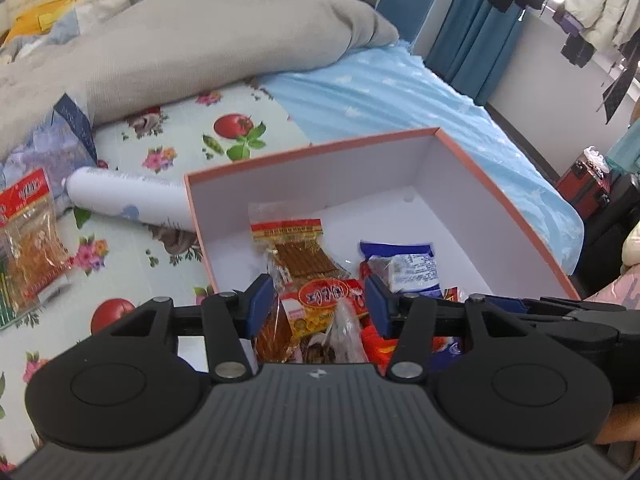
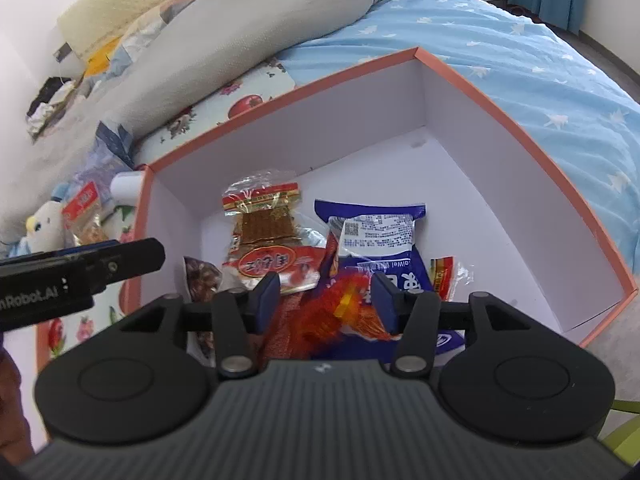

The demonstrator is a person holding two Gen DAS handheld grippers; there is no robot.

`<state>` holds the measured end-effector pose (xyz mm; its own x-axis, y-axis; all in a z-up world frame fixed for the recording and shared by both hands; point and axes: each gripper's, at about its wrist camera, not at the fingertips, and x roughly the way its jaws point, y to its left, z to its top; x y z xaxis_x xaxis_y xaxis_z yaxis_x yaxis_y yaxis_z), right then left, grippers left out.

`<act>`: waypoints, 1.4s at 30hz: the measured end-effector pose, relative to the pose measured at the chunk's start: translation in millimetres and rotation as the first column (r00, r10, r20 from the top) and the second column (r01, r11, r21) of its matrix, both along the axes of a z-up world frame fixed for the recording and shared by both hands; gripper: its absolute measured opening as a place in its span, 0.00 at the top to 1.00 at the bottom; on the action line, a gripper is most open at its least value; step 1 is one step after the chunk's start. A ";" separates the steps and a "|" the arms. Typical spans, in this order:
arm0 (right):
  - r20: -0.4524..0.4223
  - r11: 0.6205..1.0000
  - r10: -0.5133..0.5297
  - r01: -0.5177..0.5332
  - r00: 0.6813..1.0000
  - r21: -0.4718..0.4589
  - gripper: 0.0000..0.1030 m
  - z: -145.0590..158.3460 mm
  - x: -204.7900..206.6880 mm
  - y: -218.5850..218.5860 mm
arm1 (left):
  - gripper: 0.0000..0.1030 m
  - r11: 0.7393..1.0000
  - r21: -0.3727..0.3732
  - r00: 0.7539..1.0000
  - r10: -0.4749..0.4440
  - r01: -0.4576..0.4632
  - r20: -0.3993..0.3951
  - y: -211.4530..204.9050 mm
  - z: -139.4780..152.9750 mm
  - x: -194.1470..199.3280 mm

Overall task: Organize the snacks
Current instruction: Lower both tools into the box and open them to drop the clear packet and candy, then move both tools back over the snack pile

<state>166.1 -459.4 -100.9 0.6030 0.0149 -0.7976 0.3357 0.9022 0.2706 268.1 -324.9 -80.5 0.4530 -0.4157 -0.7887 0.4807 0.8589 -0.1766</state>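
Bed-top box [image 2: 520, 160] holds light, crinkly, slippery packets; right gripper [image 2: 326, 300] half-open around a blurred orange packet [image 2: 332, 308], grip uncertain; left gripper [image 1: 320, 300] half-open, empty; pinch sealed edges.

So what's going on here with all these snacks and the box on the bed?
A person is holding a gripper in each hand and sorting snacks into an orange-rimmed box on the bed. Several packets already lie inside, including a blue packet and a clear packet of brown sticks. The right gripper is over the box with a blurred red-orange packet between its open jaws. The left gripper hovers open. Another red-topped snack bag waits outside.
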 end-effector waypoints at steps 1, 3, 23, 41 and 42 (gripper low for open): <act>0.007 1.000 -0.005 0.005 1.000 -0.003 0.48 3.0 -1.0 -0.1 | 0.45 1.000 -0.008 1.000 0.001 -0.001 0.006 2.4 4.1 -1.1; 0.029 1.000 -0.005 0.005 1.000 -0.004 0.48 11.6 -4.5 0.5 | 0.45 1.000 -0.022 1.000 0.005 -0.004 0.026 7.2 15.2 -4.8; 0.376 0.994 0.006 0.037 0.927 -0.106 0.48 136.7 -68.8 57.3 | 0.45 0.987 -0.163 0.958 0.051 -0.005 0.282 88.6 133.3 -82.9; 0.452 0.989 0.131 -0.087 0.882 -0.118 0.48 128.4 -103.0 131.5 | 0.45 0.969 -0.197 0.941 0.198 -0.146 0.276 191.1 114.7 -135.1; 0.447 0.989 0.140 -0.100 0.883 -0.113 0.48 125.3 -104.2 135.7 | 0.45 0.969 -0.194 0.940 0.205 -0.155 0.272 195.5 112.1 -136.3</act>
<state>61.9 -323.6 24.4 0.8965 0.0552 -0.4396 0.0828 0.9538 0.2887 131.8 -129.4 31.6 0.7292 -0.4208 -0.5396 0.3726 0.9056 -0.2026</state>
